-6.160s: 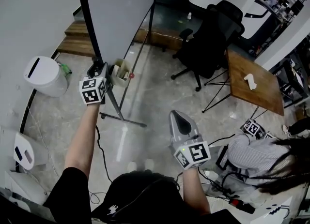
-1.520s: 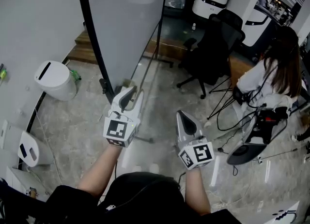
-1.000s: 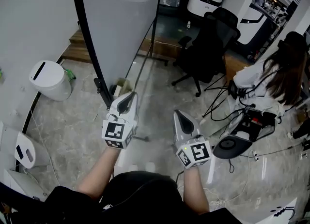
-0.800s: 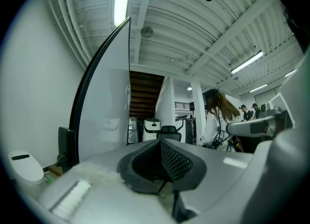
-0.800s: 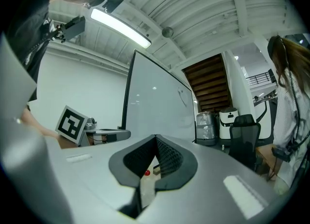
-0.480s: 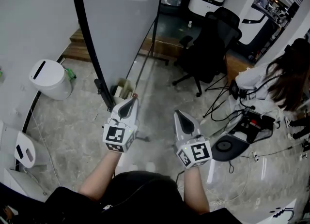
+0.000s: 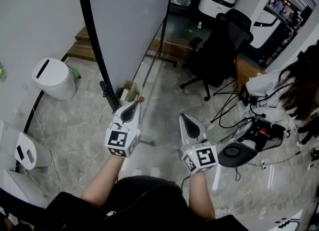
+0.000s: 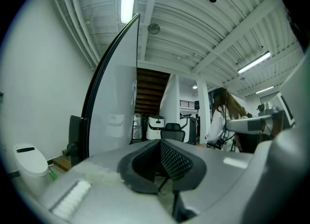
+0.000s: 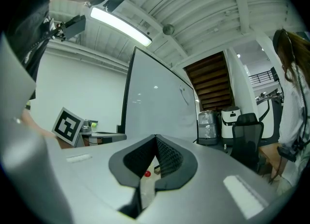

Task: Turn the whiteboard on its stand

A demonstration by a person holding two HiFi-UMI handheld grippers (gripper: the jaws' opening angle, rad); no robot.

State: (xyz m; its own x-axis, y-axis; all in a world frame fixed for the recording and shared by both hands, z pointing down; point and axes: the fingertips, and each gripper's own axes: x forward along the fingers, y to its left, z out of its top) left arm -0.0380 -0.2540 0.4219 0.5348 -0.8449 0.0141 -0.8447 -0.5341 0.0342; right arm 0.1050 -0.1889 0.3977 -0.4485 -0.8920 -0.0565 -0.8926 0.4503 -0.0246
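The whiteboard (image 7: 130, 20) stands tall at the top of the head view, its black frame edge (image 7: 92, 40) curving down to the stand's foot (image 7: 110, 101). My left gripper (image 7: 130, 111) hovers just in front of that foot, shut and holding nothing. Beside it on the right, my right gripper (image 7: 185, 121) is also shut and empty. The left gripper view has its meshed pads (image 8: 170, 160) closed, with the whiteboard (image 8: 116, 92) beyond them at the left. In the right gripper view the right gripper (image 9: 156, 141) points past the whiteboard (image 9: 157, 107).
A small box (image 7: 127, 91) of odds and a red knob (image 7: 141, 99) sit by the stand's foot. A white bin (image 7: 54, 78) stands left. A black office chair (image 7: 220, 45), a wooden table (image 7: 249, 73), a person (image 7: 291, 93) and floor cables (image 7: 234, 125) crowd the right.
Since the oldest frame my left gripper has come off the board's black frame and drawn back beside the right one. Over the last second both grippers kept still; the person at the right shifted.
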